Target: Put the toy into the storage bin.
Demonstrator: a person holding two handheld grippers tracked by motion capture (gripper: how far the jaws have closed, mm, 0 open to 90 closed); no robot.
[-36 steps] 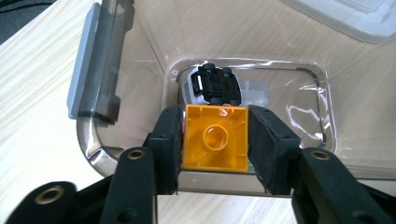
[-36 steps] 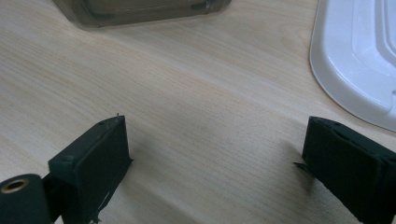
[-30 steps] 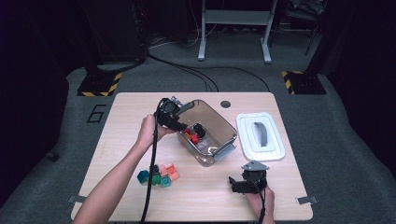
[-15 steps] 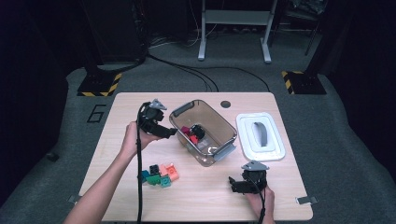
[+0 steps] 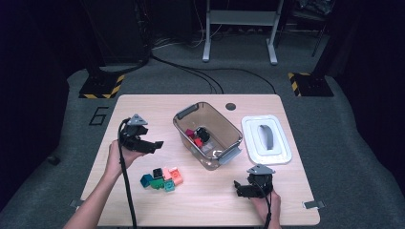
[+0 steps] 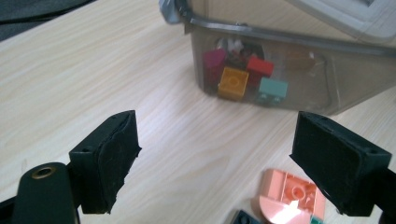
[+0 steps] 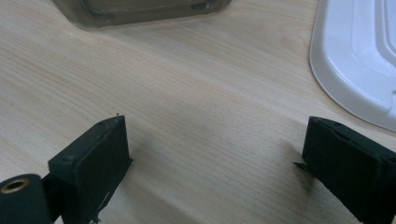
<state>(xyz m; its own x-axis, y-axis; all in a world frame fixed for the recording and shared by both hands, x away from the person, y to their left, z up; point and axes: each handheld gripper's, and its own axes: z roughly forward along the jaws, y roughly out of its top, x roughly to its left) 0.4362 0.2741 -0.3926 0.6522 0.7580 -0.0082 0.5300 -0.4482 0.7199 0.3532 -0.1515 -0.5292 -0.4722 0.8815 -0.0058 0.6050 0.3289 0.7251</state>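
Note:
A clear grey bin (image 5: 228,125) stands mid-table and holds several bricks, among them red, orange and teal ones (image 6: 246,77). A small pile of loose bricks (image 5: 162,179) in teal, green, black and salmon lies on the table left of the bin's front. My left gripper (image 5: 154,144) hovers open above the table, left of the bin and behind the pile, with nothing between its jaws; a salmon brick (image 6: 290,196) lies just below it. My right gripper (image 5: 241,188) rests open near the front edge, empty, in front of the bin.
The bin's white lid (image 5: 266,139) with a grey handle lies flat to the right of the bin, seen close by in the right gripper view (image 7: 359,51). Bare wooden tabletop (image 5: 143,114) stretches to the left and back. Dark floor with cables surrounds the table.
My left gripper has drawn back from over the bin, moving left and toward the front, now above the table near the loose bricks. The right gripper has stayed put.

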